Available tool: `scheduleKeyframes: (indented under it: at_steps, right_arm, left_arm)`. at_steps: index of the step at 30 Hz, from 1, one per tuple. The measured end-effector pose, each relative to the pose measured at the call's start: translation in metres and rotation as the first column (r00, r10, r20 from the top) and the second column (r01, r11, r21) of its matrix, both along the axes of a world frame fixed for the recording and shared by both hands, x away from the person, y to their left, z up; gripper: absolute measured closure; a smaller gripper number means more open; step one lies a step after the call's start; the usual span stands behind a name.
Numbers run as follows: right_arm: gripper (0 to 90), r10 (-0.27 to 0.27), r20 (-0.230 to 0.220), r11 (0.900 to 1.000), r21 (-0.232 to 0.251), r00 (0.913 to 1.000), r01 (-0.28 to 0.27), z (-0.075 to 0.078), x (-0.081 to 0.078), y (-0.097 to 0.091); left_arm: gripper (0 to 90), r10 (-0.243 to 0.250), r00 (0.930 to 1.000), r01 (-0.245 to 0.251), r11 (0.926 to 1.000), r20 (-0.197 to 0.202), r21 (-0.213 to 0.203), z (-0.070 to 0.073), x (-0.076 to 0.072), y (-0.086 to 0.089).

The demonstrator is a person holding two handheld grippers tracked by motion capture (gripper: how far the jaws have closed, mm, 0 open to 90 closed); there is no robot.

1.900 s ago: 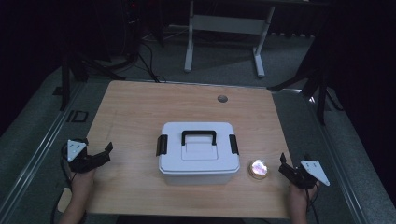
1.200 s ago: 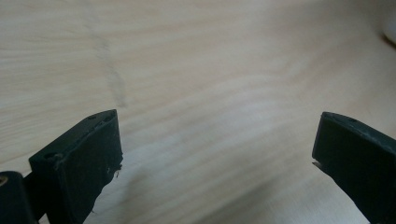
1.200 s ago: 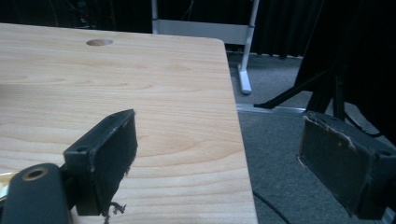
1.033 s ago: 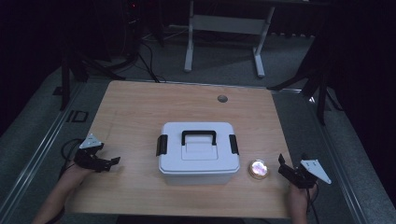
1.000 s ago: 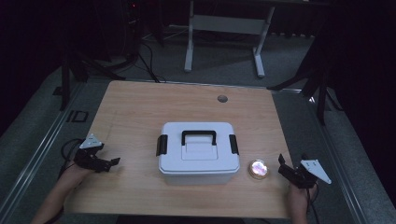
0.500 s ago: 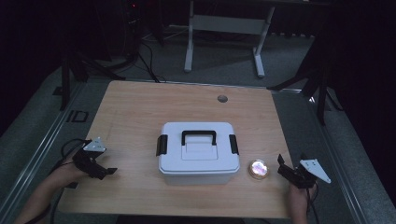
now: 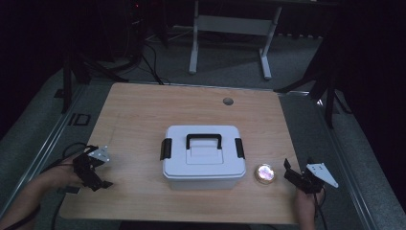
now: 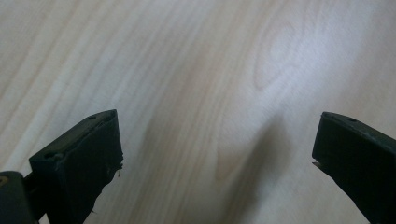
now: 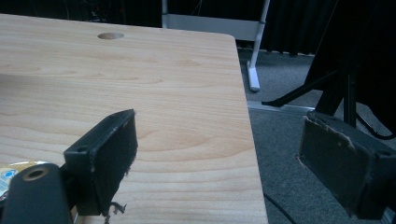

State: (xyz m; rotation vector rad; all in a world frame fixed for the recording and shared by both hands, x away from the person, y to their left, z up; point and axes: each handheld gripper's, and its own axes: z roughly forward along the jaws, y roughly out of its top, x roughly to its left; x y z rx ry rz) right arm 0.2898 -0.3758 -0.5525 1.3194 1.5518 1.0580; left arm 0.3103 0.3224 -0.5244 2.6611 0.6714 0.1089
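At frame centre, white plastic latch-lid box [image 7: 203, 157]; we flank it, left gripper [image 7: 95, 176] and right gripper [image 7: 294, 176] jaws spread, ready for latches.

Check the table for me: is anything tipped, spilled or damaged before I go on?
Nothing is tipped or spilled. The white box sits square, lid on, handle flat, with the small round container upright beside it. One oddity: the pads of the right gripper look frayed at their edges. Both grippers hold nothing, jaws open.

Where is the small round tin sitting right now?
In the high view, the small round tin lies on the table, just right of the white lidded box and left of the right gripper.
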Motion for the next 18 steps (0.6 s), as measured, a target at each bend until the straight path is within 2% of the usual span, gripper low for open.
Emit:
scheduleKeyframes:
  at_steps: [3,4,5,8,11,16,18]
  right_arm:
    - [11.2,0.0,-0.002,1.0,-0.002,1.0,0.0,0.0,0.0,0.0]
    - [11.2,0.0,-0.002,1.0,-0.002,1.0,0.0,0.0,0.0,0.0]
    - [11.2,0.001,-0.003,1.0,-0.001,1.0,-0.001,0.0,0.0,0.0]
    - [11.2,0.003,-0.003,1.0,-0.004,1.0,-0.003,0.0,0.0,0.0]
    - [11.2,0.004,-0.003,1.0,-0.005,1.0,-0.004,0.0,0.0,0.0]
    - [11.2,0.005,-0.005,1.0,-0.005,1.0,-0.005,0.0,0.0,0.0]
    - [11.2,0.005,-0.006,1.0,-0.005,1.0,-0.005,0.0,0.0,0.0]
  left_arm:
    - [1.0,-0.036,0.9993,0.036,0.998,-0.014,0.053,0.005,-0.001,-0.001]
    - [1.0,-0.036,0.9993,0.036,0.998,-0.014,0.053,0.005,-0.001,-0.001]
    - [1.0,-0.045,0.9987,0.047,0.9958,-0.026,0.078,0.006,-0.002,-0.001]
    - [1.0,-0.051,0.9977,0.055,0.9931,-0.044,0.104,0.008,-0.002,-0.002]
    - [1.0,-0.058,0.9963,0.067,0.9868,-0.063,0.148,0.01,-0.003,-0.003]
    - [1.0,-0.071,0.9932,0.087,0.9804,-0.092,0.177,0.015,-0.005,-0.004]
    - [1.0,-0.09,0.9909,0.109,0.9738,-0.1,0.2,0.019,-0.006,-0.006]
